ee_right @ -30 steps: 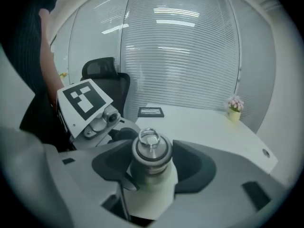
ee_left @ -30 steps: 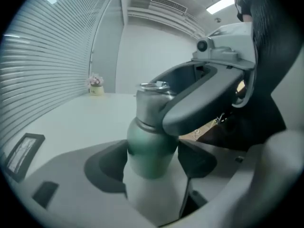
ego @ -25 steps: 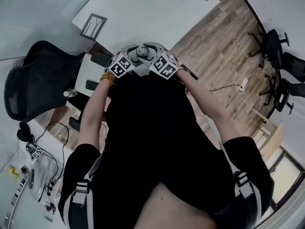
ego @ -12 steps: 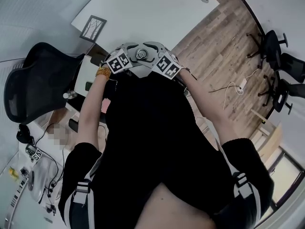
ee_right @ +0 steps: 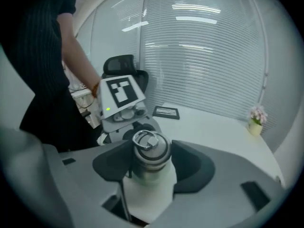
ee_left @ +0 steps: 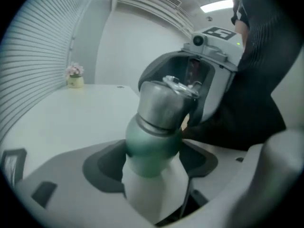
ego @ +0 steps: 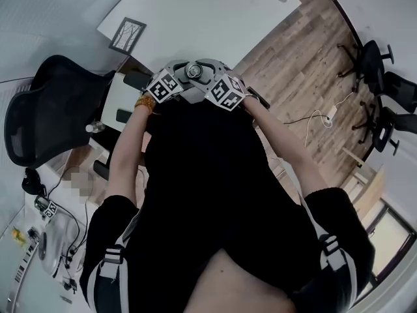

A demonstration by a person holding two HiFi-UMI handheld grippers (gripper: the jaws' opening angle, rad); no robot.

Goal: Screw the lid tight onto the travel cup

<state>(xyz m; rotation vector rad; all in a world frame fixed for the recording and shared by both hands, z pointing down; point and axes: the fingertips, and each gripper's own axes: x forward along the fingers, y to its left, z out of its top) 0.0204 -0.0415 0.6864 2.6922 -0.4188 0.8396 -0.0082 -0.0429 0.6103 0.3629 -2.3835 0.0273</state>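
We are in an office. In the head view a large white table (ego: 215, 12) fills twelve o'clock, with a small framed picture (ego: 127, 36) near its edge at eleven. A black mesh swivel chair (ego: 52, 109) stands at nine o'clock. More black swivel chairs (ego: 381, 77) cluster at three on a wood-plank floor (ego: 293, 77), where a white power strip (ego: 333, 113) trails its cable. At eight o'clock a desk (ego: 32, 282) carries cables and small devices. In the right gripper view, horizontal window blinds (ee_right: 204, 46) span twelve to two o'clock, and a little pot of flowers (ee_right: 257, 120) sits at three. In the left gripper view a ceiling light panel (ee_left: 216, 6) glows at one o'clock.
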